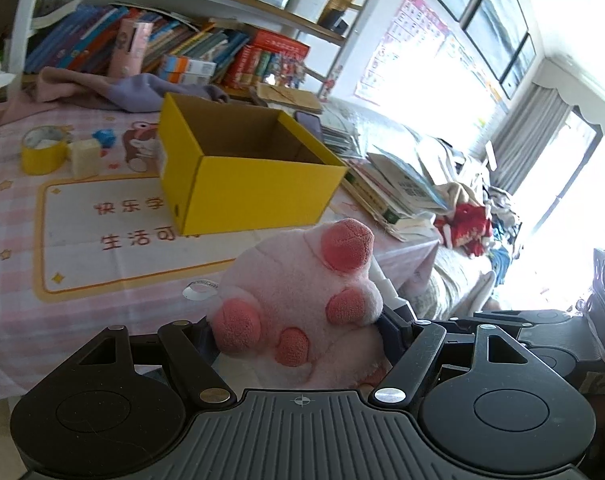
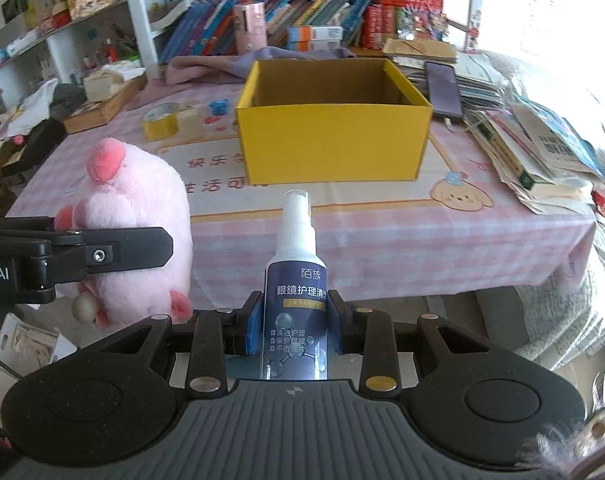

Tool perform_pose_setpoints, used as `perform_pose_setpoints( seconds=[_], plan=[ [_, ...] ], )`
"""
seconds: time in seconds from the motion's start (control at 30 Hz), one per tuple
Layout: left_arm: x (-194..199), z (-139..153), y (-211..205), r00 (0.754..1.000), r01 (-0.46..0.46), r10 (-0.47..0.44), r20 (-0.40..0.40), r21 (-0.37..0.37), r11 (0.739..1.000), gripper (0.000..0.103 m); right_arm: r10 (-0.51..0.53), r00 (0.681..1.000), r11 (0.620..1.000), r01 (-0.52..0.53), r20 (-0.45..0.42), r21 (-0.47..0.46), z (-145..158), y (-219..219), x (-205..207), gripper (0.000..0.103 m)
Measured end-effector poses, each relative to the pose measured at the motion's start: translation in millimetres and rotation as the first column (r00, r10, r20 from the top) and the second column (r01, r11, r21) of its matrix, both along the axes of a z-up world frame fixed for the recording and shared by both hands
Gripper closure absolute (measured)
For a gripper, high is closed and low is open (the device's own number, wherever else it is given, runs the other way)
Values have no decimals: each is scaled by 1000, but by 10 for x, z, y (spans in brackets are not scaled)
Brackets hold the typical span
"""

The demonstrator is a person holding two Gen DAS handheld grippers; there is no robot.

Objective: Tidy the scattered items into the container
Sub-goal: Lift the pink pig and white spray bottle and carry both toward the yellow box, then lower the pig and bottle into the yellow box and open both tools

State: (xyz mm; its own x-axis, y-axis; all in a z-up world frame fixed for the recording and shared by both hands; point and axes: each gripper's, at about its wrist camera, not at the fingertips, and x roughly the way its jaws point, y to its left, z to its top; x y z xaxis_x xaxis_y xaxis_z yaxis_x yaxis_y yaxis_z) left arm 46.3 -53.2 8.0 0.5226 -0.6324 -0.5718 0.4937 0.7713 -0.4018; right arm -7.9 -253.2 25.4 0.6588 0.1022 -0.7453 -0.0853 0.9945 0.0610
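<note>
Plush toy point(image 1: 302, 308), pink with darker pink paw pads, sits clamped in your left gripper point(image 1: 302, 332); the jaws stand fairly wide and press on its sides. From the right wrist view the same toy point(image 2: 134, 216) hangs off the near left edge of the table, one black finger point(image 2: 114, 254) of the left gripper lying across its flank.

Your right gripper point(image 2: 294, 320) is nearly closed on a spray bottle point(image 2: 296, 280), dark blue label, white nozzle uppermost, blue pads touching either side of the body. Bottle is upright and held in front of the table's near edge.

Yellow box point(image 2: 334, 148) stands open-topped on the pink checked tablecloth point(image 2: 382, 232), beyond both grippers; what shows of its brown interior holds nothing.

Left of the box, on the cloth: a roll of yellow tape point(image 2: 160, 124), a pale cube point(image 2: 190, 122) touching or just beside it, and a small blue object point(image 2: 219, 106) behind. Right of the box, a dark phone point(image 2: 444, 90) lies on a stack of books point(image 2: 534, 152). Bookshelves point(image 2: 302, 20) fill the background.
</note>
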Motion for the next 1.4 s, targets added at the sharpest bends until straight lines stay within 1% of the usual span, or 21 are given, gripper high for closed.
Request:
perform_pose_setpoints(
  seconds=[0.2, 0.4, 0.5, 0.63, 0.77, 0.97, 1.17, 1.3, 1.4],
  plan=[
    [90, 1, -212, 998, 57, -57, -1, 7, 998, 27, -52, 999, 999, 52, -12, 4, 7, -211, 45, 72],
    [207, 18, -367, 996, 89, -90, 18, 31, 996, 27, -70, 997, 997, 69, 16, 17, 30, -328, 216, 72],
    [303, 41, -399, 996, 81, -82, 36, 50, 995, 27, -68, 997, 997, 67, 22, 25, 30, -372, 356, 72],
    [465, 101, -414, 996, 63, -66, 59, 54, 997, 27, -48, 999, 998, 47, 22, 36, 27, -411, 571, 72],
    [636, 165, -442, 994, 63, -68, 88, 61, 996, 27, -35, 998, 998, 33, 46, 46, 91, -457, 830, 72],
    [948, 316, -567, 985, 67, -78, 154, 72, 995, 27, -10, 992, 998, 3, 127, 56, 300, -571, 1277, 72],
    [1308, 479, -746, 975, 27, -47, 218, 96, 995, 27, 40, 982, 997, -51, 186, 55, 477, -712, 1811, 72],
    [1565, 499, -863, 978, -23, 4, 210, 90, 996, 27, 82, 980, 994, -94, 182, 55, 492, -819, 2170, 72],
    [1725, 497, -949, 977, -58, 35, 211, 107, 993, 27, 124, 975, 989, -136, 183, 55, 476, -883, 2448, 72]
  ],
)
